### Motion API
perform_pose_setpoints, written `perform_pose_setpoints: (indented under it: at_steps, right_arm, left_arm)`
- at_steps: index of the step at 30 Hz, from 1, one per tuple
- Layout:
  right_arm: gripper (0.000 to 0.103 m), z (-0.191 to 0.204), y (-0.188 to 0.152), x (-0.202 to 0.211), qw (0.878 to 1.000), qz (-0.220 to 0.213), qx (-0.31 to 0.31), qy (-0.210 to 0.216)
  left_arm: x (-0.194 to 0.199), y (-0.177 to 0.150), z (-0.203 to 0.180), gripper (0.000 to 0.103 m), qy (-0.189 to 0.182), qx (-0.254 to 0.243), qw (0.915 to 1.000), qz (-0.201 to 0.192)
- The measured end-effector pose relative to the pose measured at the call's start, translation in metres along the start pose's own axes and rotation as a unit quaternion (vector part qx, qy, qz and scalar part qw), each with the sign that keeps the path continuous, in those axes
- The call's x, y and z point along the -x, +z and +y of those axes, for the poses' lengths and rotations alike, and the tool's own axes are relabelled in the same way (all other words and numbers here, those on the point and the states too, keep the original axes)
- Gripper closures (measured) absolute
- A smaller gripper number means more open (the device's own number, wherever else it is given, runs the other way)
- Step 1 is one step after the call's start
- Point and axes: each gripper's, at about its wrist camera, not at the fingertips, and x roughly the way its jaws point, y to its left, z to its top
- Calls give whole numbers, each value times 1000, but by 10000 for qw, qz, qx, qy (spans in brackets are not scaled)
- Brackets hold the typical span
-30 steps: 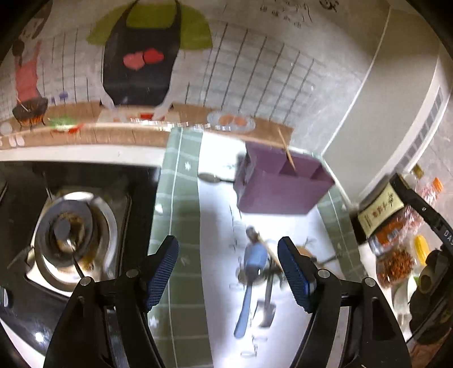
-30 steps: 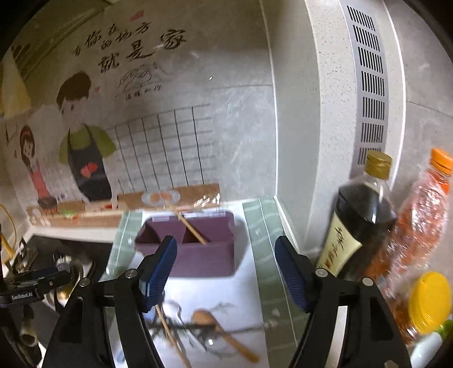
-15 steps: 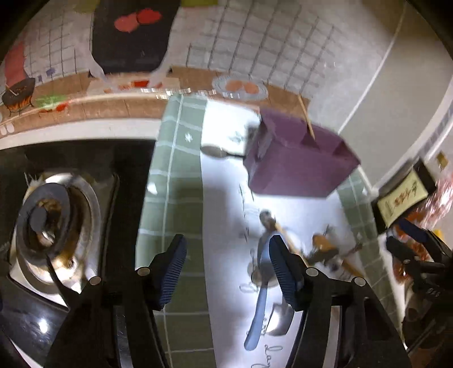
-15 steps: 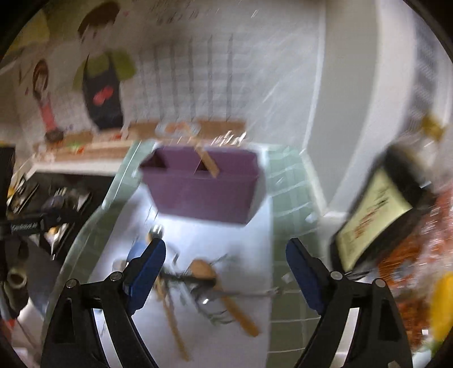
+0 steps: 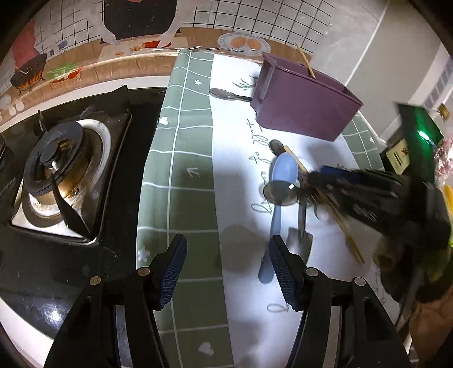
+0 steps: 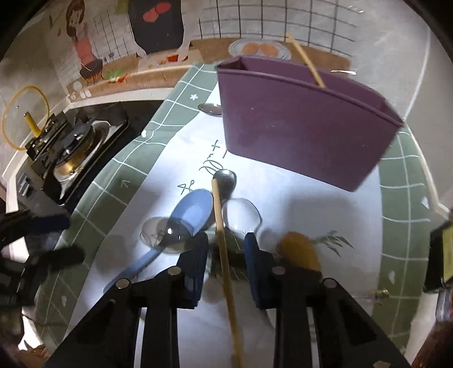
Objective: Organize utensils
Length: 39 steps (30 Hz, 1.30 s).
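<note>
R gripper [image 6: 225,249] dropped from wall-level to the utensil pile, jaws just closing, now astride a chopstick [image 6: 222,240], pads not yet touching. L gripper [image 5: 226,263] lower, jaws narrower, over mat [image 5: 181,175] beside blue spoon [image 5: 279,198].

Dim kitchen, glaring white mat [image 5: 243,283], fisheye-warped edges

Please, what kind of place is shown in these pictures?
Most likely a home kitchen counter. A gas stove burner sits beside a green checked mat, spoons lie before a purple utensil holder, and the wall carries a cartoon cooking sticker.
</note>
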Motion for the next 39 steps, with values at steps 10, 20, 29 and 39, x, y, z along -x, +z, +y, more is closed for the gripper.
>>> perform_pose_setpoints:
  at_steps: [10, 20, 29, 39]
  right_arm:
    - [98, -19, -7, 22, 9982, 132, -565, 131]
    - [98, -66, -33, 82, 9929, -234, -1166, -57]
    - [98, -74, -43, 88, 9905, -400, -1290, -251]
    - [98, -71, -44, 90, 9902, -459, -1296, -239]
  left_arm:
    - [-2, 4, -13, 42, -138, -267, 9995, 126]
    - [-53, 68, -52, 42, -315, -769, 9951, 527]
    - [-99, 93, -78, 42, 541, -929, 9916, 722]
    - [-110, 95, -79, 65, 542, -1070, 9908, 632]
